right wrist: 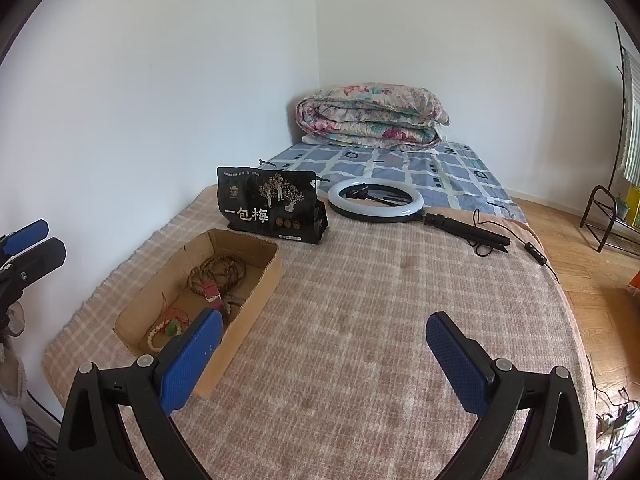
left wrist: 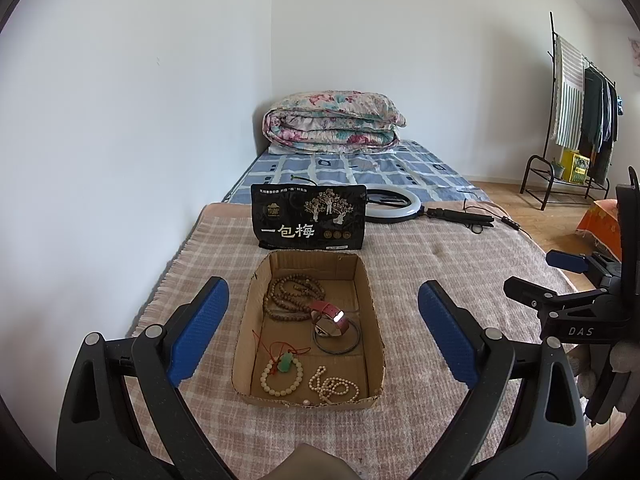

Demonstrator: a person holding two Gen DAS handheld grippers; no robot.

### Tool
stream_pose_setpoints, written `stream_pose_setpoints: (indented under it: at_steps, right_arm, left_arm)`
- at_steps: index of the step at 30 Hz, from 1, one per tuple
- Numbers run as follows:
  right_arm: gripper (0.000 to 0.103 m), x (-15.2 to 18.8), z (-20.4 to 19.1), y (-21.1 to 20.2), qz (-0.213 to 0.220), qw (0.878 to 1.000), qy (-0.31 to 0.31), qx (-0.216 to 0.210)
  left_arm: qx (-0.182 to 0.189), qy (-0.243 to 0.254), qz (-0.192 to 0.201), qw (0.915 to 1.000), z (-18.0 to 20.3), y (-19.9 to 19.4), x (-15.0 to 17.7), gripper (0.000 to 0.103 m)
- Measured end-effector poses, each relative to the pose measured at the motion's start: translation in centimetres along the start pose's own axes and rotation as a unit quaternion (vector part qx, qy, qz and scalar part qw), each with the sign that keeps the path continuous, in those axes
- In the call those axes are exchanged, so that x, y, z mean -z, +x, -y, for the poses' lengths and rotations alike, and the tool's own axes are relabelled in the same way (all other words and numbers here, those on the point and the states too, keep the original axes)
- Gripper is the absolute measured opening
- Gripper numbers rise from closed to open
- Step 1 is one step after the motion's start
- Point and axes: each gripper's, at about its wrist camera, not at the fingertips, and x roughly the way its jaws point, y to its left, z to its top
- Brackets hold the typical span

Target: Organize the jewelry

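All the jewelry in view already lies in the cardboard box (left wrist: 370, 304) on the bed's plaid blanket (right wrist: 360, 320), so the sorting looks nearly or fully done. Inside: brown beads (left wrist: 292, 296) far, a red-strapped watch (left wrist: 330, 318) on a dark bangle (left wrist: 336, 342), a cream bracelet (left wrist: 281, 376) with a green pendant (left wrist: 287, 362), and pearls (left wrist: 334, 388) near. The left hand-held gripper (left wrist: 323, 332) and right hand-held gripper (right wrist: 324, 360) both hang released, empty.
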Motion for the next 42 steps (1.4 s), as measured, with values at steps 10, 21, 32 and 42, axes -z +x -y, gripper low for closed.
stream_pose_setpoints:
  at_steps: [10,21,32,42]
  right_arm:
    - [0.103,0.1,-0.1,0.1,-0.001,1.0,-0.001,0.001]
    - [0.103,0.1,0.0,0.1,-0.002,1.0,-0.002,0.001]
    - [0.103,0.1,-0.1,0.2,-0.003,1.0,-0.002,0.001]
    - [0.103,0.7,0.3,0.3,-0.007,1.0,-0.002,0.0]
  left_arm:
    - [0.0,0.0,0.001,1.0,0.1,-0.1,0.0,0.097]
    - [-0.001,0.002,-0.006,1.0,0.1,0.0,0.0,0.097]
    - [-0.012,-0.015,-0.028,0.9994,-1.0,0.7,-0.1,0.102]
    - [-0.031,-0.006,-0.032,0.999,-1.0,0.8,0.0,0.103]
